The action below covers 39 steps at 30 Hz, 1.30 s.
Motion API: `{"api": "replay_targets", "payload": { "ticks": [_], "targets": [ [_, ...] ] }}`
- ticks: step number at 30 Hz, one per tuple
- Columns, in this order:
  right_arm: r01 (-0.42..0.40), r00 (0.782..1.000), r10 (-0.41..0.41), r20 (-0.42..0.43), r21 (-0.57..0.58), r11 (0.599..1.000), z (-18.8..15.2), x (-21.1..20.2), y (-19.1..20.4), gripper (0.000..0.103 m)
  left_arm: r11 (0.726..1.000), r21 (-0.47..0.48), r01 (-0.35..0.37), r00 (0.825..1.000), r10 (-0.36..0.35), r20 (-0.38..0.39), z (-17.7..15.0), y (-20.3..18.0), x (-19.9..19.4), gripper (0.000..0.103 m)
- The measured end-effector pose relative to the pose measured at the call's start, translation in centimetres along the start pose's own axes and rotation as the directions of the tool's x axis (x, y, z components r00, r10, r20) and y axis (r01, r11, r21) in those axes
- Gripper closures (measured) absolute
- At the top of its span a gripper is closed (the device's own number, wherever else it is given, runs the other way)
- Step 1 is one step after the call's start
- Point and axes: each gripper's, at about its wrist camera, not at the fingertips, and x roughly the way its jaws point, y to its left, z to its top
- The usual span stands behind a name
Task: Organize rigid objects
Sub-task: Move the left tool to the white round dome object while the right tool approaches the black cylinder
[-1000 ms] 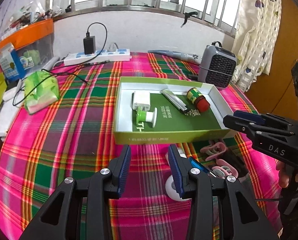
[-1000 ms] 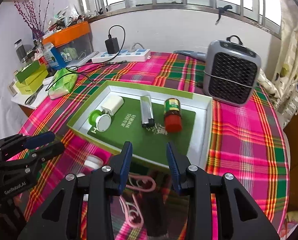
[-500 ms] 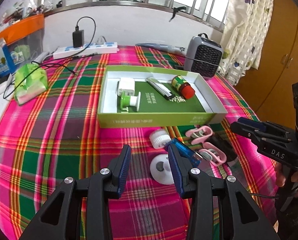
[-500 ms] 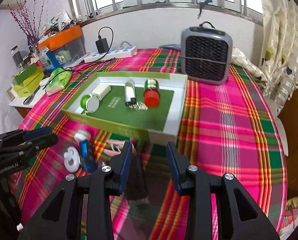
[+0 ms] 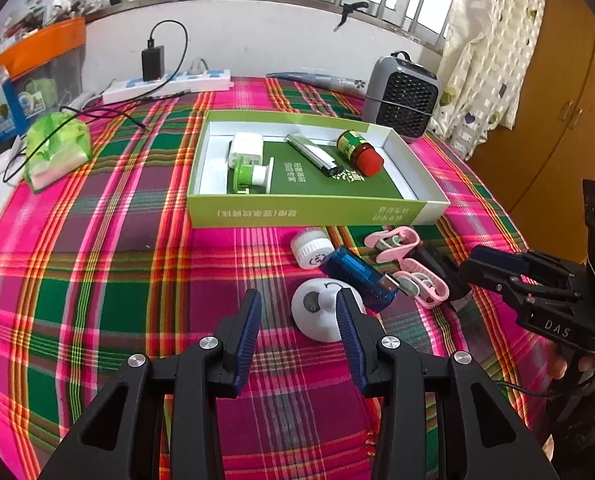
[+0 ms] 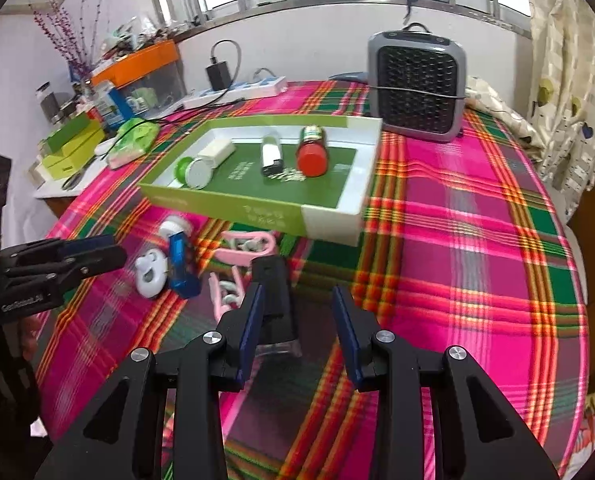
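Observation:
A green box on the plaid table holds a white charger, a green spool, a lighter and a red-capped jar. In front of it lie a white cap, a white round piece, a blue USB device, two pink clips and a black block. My left gripper is open and empty just before the white round piece. My right gripper is open and empty, over the black block's right side.
A grey heater stands behind the box at the right. A power strip with a charger, a green packet and boxes lie at the back left. The table edge curves away at the right.
Both grippers have pulled back from the box toward the near side of the table, so the loose items in front of the box have come into fuller view. Both stay open.

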Motion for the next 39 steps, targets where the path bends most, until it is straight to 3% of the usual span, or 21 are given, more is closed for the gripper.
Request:
{"api": "replay_targets", "payload": {
  "ticks": [4, 8, 15, 32, 39],
  "targets": [
    [-0.013, 1.0, 0.012, -0.018, -0.029, 0.999, -0.6, 0.4, 0.6, 0.066, 1.0, -0.004, -0.003, 1.0, 0.003, -0.004, -0.2, 0.1, 0.0, 0.065],
    [0.026, 0.999, -0.028, -0.027, -0.065, 0.998, -0.8, 0.7, 1.1, 0.065, 1.0, -0.007, -0.007, 1.0, 0.007, -0.01, -0.3, 0.2, 0.1, 0.065],
    [0.044, 0.999, -0.045, -0.03, -0.052, 0.998, -0.7, 0.8, 0.5, 0.055, 1.0, -0.011, -0.005, 1.0, 0.004, -0.021, -0.4, 0.2, 0.5, 0.065],
    [0.1, 0.991, -0.114, -0.074, -0.17, 0.98, -0.4, 2.3, 1.9, 0.055, 1.0, -0.01, -0.008, 0.999, 0.007, -0.039, -0.5, 0.2, 1.1, 0.064],
    [0.086, 0.991, -0.102, -0.091, -0.168, 0.982, -0.1, 3.2, 1.8, 0.055, 1.0, -0.026, 0.009, 0.999, -0.01, -0.049, -0.4, 0.2, 1.4, 0.062]
  ]
}}
